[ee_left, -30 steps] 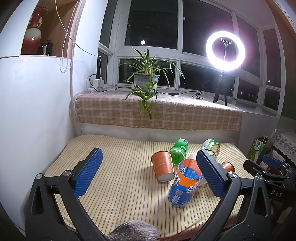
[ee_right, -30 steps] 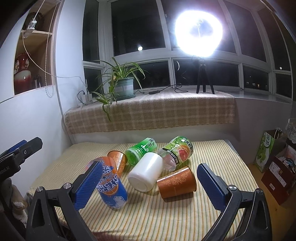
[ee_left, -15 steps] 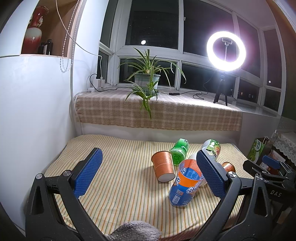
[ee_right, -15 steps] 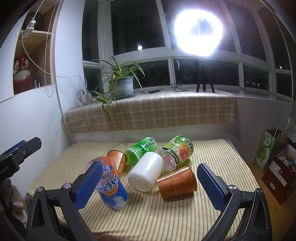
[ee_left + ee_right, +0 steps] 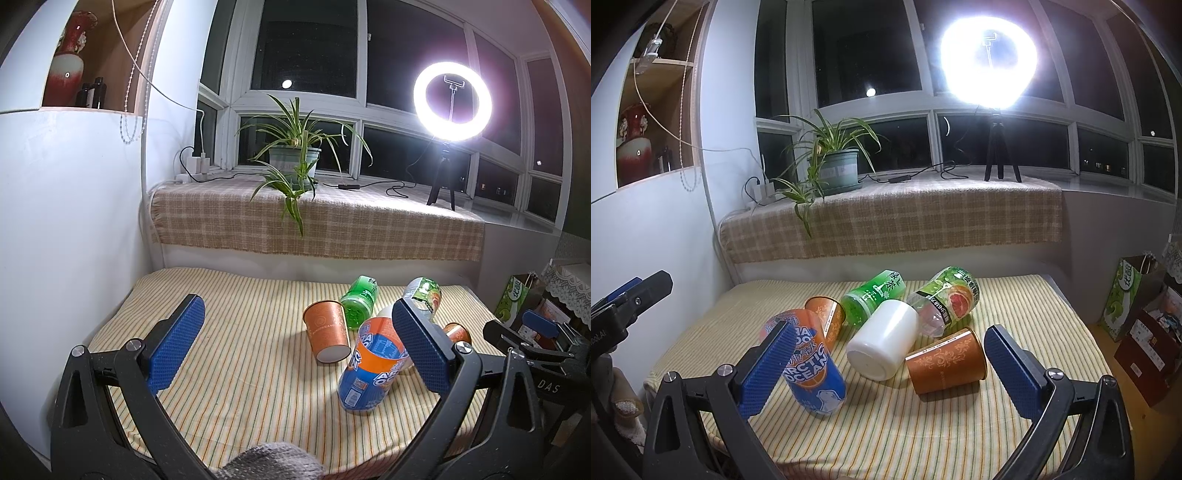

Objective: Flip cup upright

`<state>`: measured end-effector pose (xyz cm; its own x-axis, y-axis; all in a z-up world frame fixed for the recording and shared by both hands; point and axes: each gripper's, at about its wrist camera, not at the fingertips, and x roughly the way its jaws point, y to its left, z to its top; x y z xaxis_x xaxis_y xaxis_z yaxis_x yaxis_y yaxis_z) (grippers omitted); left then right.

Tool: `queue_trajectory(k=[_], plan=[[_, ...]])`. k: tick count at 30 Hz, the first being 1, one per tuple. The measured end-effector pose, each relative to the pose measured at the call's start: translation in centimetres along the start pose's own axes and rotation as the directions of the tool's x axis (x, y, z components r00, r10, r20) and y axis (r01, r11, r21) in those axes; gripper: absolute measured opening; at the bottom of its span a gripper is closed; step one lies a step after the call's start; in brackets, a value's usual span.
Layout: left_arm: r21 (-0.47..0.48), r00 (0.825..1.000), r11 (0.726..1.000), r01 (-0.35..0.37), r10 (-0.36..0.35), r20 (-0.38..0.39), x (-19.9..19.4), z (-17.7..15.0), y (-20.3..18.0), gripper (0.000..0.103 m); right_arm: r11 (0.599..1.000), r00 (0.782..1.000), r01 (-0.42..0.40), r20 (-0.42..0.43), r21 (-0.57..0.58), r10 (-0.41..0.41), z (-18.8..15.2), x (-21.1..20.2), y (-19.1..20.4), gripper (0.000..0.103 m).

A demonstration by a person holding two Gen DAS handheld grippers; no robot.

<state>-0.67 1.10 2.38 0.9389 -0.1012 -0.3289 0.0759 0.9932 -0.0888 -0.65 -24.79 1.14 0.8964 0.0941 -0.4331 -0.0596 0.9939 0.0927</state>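
Several cups lie tipped on the striped table (image 5: 229, 332). A brown paper cup (image 5: 327, 331) lies on its side with its base toward me; it also shows in the right wrist view (image 5: 827, 318). A second brown cup (image 5: 947, 362) lies on its side in front of my right gripper, and a white cup (image 5: 884, 343) lies beside it. A blue and orange Arctic Ocean cup (image 5: 812, 369) leans tilted; it also shows in the left wrist view (image 5: 373, 369). My left gripper (image 5: 299, 347) is open and empty, short of the cups. My right gripper (image 5: 890, 369) is open and empty.
A green bottle (image 5: 873, 297) and a grapefruit-label bottle (image 5: 947, 299) lie behind the cups. A checked cloth ledge (image 5: 317, 221) with a potted plant (image 5: 295, 158) and a ring light (image 5: 452, 101) runs behind the table. A white wall (image 5: 74, 221) is on the left, bags (image 5: 1126, 291) on the right.
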Motion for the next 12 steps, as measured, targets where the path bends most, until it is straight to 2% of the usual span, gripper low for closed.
queue_trajectory(k=[12], plan=[[-0.004,1.000,1.000,-0.007,0.007,0.005,0.11,0.03,1.01,0.103,1.000,1.000,-0.002,-0.004,-0.001,0.002,-0.07,0.23,0.10,0.103]])
